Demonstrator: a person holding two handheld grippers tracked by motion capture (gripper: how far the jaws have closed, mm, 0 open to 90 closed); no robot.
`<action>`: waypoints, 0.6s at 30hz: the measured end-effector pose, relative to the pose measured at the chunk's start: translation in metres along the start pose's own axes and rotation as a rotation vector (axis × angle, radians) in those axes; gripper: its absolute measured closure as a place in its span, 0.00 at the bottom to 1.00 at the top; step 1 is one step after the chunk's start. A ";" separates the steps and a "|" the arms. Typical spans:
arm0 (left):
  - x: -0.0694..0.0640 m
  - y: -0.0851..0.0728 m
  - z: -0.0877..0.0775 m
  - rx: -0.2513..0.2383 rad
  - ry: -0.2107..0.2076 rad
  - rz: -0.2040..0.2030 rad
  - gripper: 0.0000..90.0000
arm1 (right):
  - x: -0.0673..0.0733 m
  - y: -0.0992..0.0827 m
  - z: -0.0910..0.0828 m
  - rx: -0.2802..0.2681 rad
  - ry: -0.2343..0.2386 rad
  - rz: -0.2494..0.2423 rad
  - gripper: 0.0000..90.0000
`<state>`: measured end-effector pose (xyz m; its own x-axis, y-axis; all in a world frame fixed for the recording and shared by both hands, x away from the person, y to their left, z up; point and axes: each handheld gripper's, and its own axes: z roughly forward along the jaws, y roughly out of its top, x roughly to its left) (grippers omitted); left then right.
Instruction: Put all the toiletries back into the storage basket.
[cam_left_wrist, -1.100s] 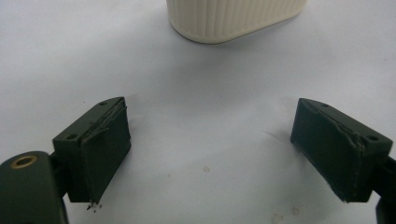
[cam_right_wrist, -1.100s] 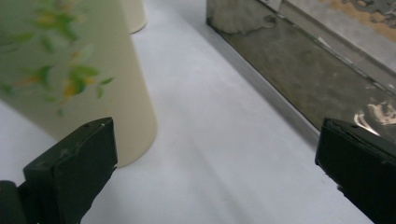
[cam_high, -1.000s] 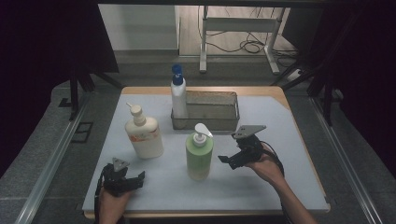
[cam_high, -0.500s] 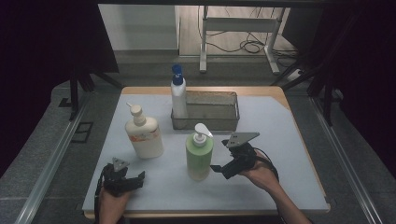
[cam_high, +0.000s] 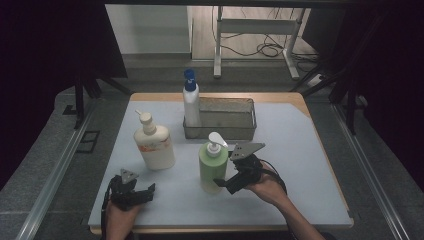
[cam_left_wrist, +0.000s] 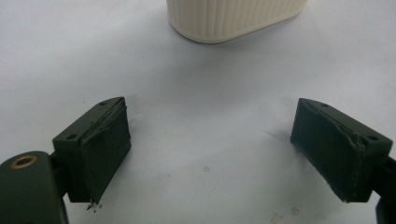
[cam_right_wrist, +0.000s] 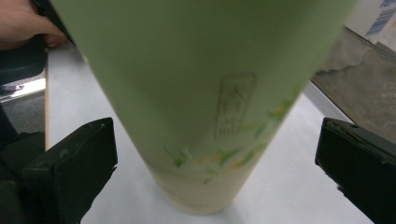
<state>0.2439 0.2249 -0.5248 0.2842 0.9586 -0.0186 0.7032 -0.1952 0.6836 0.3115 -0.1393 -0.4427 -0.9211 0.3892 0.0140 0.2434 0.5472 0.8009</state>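
- Grippers first: the left gripper (cam_high: 131, 192) sits nearest the person, well left of the green bottle (cam_high: 212, 162), jaws spread over bare mat (cam_left_wrist: 205, 107).
- Right gripper (cam_high: 235, 177) is just right of the green bottle, jaws spread wide on either side of its base, not touching it.
- Green bottle stands upright on the mat.
- Cream bottle (cam_high: 154, 145) stands left of it.
- Basket (cam_high: 222, 131) lies behind it, with a blue-capped bottle (cam_high: 191, 106) at the basket's left end.
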 end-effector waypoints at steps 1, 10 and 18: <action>0.000 0.000 0.000 0.000 0.000 0.000 0.13 | 0.000 0.001 0.002 -0.003 0.002 0.002 0.00; 0.000 0.000 0.000 0.000 0.000 0.000 0.13 | 0.003 0.009 0.013 -0.028 0.006 0.020 0.00; 0.000 0.000 0.000 0.000 0.000 0.000 0.13 | 0.007 0.015 0.022 -0.030 -0.003 0.004 0.02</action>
<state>0.2439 0.2249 -0.5247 0.2843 0.9586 -0.0188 0.7035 -0.1952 0.6834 0.3159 -0.1122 -0.4441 -0.9189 0.3942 0.0156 0.2382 0.5229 0.8184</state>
